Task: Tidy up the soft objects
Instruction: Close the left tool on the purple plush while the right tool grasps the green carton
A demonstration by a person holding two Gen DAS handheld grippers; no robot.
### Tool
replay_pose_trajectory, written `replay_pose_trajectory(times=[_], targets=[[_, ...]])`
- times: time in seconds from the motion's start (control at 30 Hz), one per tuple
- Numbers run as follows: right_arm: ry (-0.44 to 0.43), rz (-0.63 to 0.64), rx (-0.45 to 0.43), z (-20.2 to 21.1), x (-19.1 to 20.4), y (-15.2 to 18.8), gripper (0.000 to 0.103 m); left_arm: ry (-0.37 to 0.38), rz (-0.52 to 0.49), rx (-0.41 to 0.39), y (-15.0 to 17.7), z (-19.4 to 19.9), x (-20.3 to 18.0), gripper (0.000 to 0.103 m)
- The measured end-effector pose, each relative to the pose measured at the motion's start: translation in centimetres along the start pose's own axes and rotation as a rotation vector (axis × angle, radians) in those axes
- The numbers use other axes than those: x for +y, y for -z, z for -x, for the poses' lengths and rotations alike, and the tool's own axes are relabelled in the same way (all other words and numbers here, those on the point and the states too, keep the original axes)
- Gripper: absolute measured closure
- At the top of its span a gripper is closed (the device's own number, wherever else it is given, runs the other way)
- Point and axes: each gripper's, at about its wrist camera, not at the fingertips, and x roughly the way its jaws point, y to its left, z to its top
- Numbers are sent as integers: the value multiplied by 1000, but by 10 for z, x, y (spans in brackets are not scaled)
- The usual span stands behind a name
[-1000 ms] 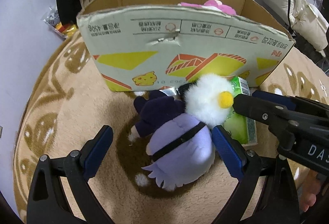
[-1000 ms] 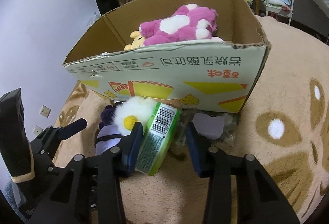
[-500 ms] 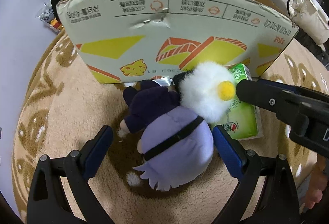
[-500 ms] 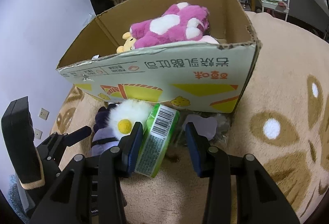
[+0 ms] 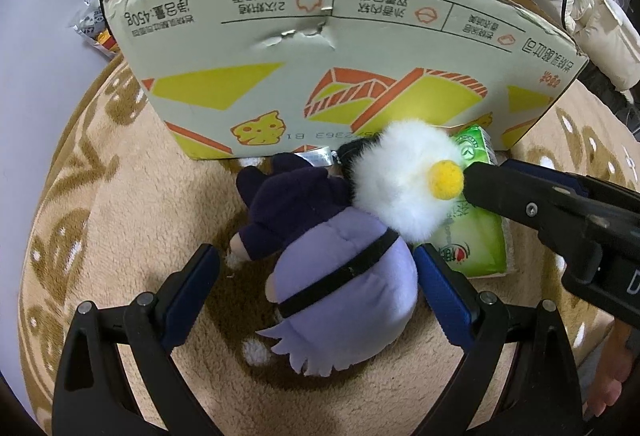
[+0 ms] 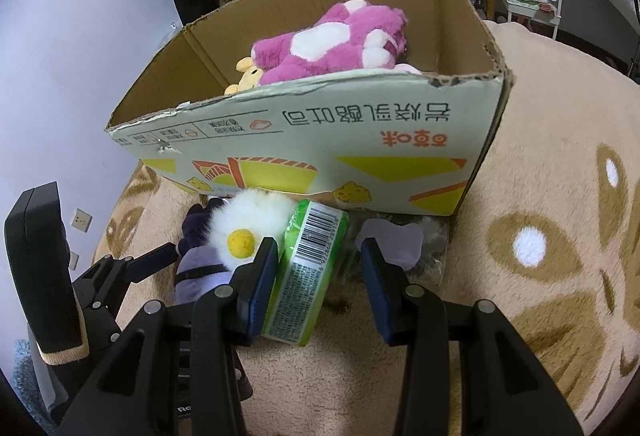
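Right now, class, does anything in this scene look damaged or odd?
Yes: the cardboard box has a torn dent in its front wall, a ragged top edge, and its printing is upside down.

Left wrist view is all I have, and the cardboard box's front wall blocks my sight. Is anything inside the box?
Observer: Yes. The right wrist view looks into the cardboard box, and a pink-and-white plush lies inside.
Operator: Anything else in there?
Observer: A small yellow plush peeks out beside the pink one, behind the front wall.
Operator: Is the right tool gripping the green pack?
Observer: No. The green pack sits between the fingers of the right tool, against one pad, with a clear gap to the other.
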Motion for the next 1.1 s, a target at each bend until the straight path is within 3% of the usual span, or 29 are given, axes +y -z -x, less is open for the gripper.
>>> replay_pose_trajectory(times=[0.3, 0.67, 1.1], targets=[[8, 47, -18, -4, 12, 3, 71, -1, 7, 10, 4, -5, -4, 8], [16, 28, -36, 4, 9, 2, 72, 46, -11, 42, 6, -1, -9, 43], [43, 22, -71, 21, 8, 5, 72, 8, -10, 1, 13, 24, -1, 46]])
